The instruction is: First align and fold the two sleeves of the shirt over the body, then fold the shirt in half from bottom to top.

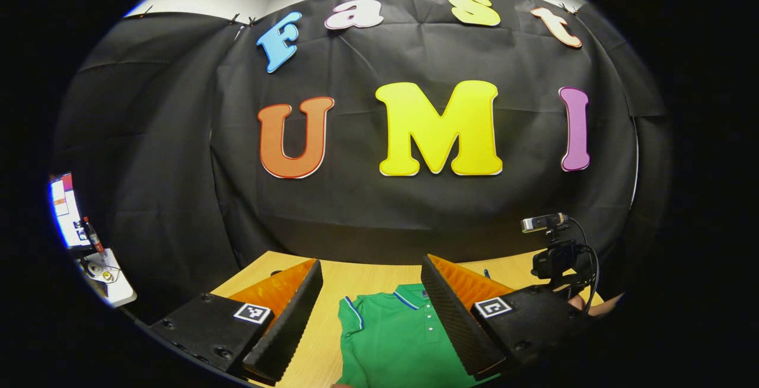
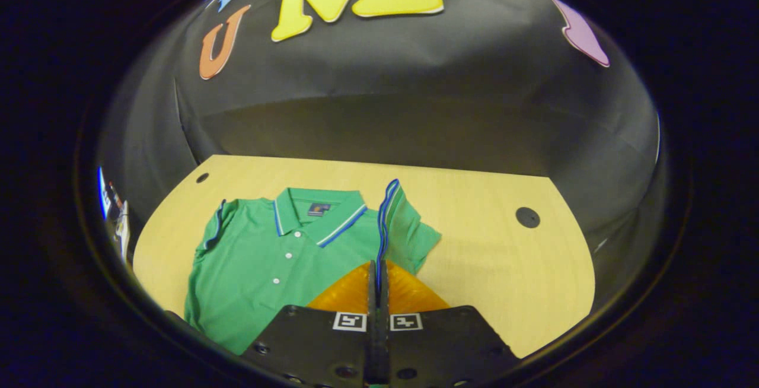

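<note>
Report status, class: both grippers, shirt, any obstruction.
Left gripper open above shirt. Right gripper shut on raised sleeve. Nothing blocking the table.

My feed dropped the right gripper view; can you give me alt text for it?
The right tongs are shut on the lifted sleeve of a green polo shirt, which lies collar-up on a light wooden table in front of the black cloth wall.

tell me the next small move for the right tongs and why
Probably carry the pinched sleeve leftward over the shirt body and lay it flat. The right tongs look shut on the sleeve's striped cuff, which stands lifted on edge beside the collar instead of lying folded. The left tongs hang open above the shirt, and could then take the other sleeve.
</note>
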### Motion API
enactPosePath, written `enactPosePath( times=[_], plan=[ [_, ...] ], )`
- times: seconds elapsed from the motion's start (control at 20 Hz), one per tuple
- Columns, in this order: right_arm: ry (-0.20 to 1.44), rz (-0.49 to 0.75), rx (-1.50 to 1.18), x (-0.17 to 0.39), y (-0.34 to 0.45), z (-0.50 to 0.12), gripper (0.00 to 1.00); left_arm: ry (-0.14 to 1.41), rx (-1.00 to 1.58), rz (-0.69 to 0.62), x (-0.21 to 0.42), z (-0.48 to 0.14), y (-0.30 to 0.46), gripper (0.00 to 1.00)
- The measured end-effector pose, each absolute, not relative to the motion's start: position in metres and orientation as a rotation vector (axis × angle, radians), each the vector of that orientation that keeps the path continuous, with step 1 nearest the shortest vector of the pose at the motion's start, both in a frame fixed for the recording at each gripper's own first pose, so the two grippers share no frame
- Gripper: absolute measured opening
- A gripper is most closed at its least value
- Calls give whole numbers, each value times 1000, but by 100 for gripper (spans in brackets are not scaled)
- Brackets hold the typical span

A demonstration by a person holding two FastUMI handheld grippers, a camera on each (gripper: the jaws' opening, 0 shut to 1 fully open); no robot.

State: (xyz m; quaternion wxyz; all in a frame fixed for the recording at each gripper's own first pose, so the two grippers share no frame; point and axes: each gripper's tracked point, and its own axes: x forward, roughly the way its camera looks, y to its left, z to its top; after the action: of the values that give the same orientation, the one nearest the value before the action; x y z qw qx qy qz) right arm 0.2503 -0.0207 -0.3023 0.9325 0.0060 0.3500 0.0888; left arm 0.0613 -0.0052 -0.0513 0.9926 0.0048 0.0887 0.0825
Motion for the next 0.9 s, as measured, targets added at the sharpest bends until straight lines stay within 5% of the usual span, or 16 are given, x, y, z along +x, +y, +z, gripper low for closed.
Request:
enactPosePath(
  times=[0.6,0.7,0.75,0.9],
  plan=[
    [797,227,-34,247,53,-337,0,201,-6,264,28,-51,41,100],
    [793,246,4,245,61,-333,6,209,3,276,26,-53,47,100],
    [793,256,21,241,64,-329,13,213,2,273,25,-55,48,100],
    [748,253,32,233,58,-306,72,224,-5,253,30,-62,47,100]
  ],
)
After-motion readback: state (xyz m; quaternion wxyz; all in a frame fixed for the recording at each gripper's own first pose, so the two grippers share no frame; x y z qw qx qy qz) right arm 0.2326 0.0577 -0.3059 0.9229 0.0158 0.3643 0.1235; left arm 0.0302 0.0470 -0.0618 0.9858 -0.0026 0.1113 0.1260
